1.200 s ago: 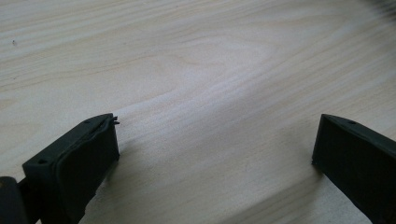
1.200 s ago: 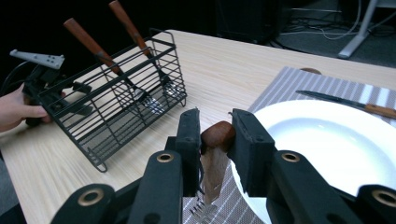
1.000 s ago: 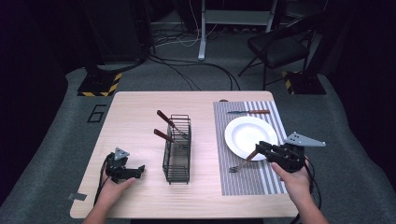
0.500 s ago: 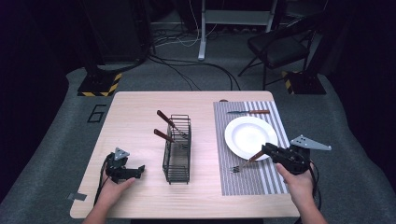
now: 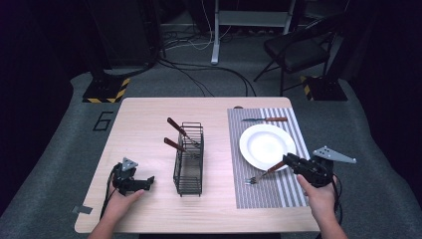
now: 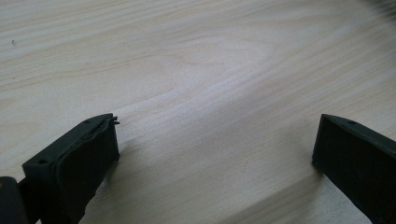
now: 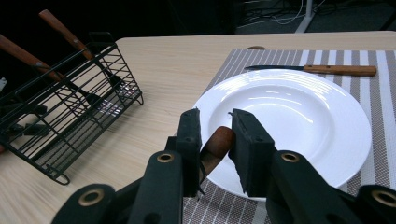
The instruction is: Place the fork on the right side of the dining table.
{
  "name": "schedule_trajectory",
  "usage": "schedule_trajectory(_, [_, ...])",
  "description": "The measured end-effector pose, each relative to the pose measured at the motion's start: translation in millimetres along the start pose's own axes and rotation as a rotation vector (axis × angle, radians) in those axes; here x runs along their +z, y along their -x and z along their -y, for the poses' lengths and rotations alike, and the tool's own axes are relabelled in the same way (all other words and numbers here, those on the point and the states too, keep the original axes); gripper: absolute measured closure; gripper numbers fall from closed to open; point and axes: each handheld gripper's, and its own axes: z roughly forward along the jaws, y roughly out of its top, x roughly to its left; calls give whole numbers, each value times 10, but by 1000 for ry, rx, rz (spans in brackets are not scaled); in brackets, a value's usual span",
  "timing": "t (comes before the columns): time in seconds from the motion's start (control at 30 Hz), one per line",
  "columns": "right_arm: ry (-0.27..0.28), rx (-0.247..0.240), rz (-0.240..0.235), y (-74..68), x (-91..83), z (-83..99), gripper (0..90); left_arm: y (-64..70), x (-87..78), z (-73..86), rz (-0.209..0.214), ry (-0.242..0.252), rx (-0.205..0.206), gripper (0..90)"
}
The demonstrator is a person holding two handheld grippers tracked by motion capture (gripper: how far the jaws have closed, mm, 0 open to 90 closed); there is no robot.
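Fork with a wooden handle, lying on the striped placemat just in front of the white plate, tines toward the near-left, handle end raised over the plate's near rim. Handle clamped between the jaws of the right gripper, seen close up in the right gripper view with the brown handle pinched between the two black pads. Beyond the plate, on the same mat, a knife with a wooden handle, lying crosswise. Left of the plate, well clear of the mat, a black wire basket on the bare table, two wooden-handled utensils leaning out of its far end. Farther left of the plate, past the basket, the left gripper, resting low on the wood, jaws spread wide with nothing between them.
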Motion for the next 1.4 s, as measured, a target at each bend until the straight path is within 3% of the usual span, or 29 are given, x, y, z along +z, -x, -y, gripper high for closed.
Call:
schedule_trajectory(0.47, [4,79,31,223,-29,178,714,0,0,0,0,0,0,2])
schedule_trajectory(1.2, [-49,219,72,582,30,497,686,0,0,0,0,0,0,2])
schedule_trajectory(1.4, [-57,230,87,634,45,553,673,0,0,0,0,0,0,2])
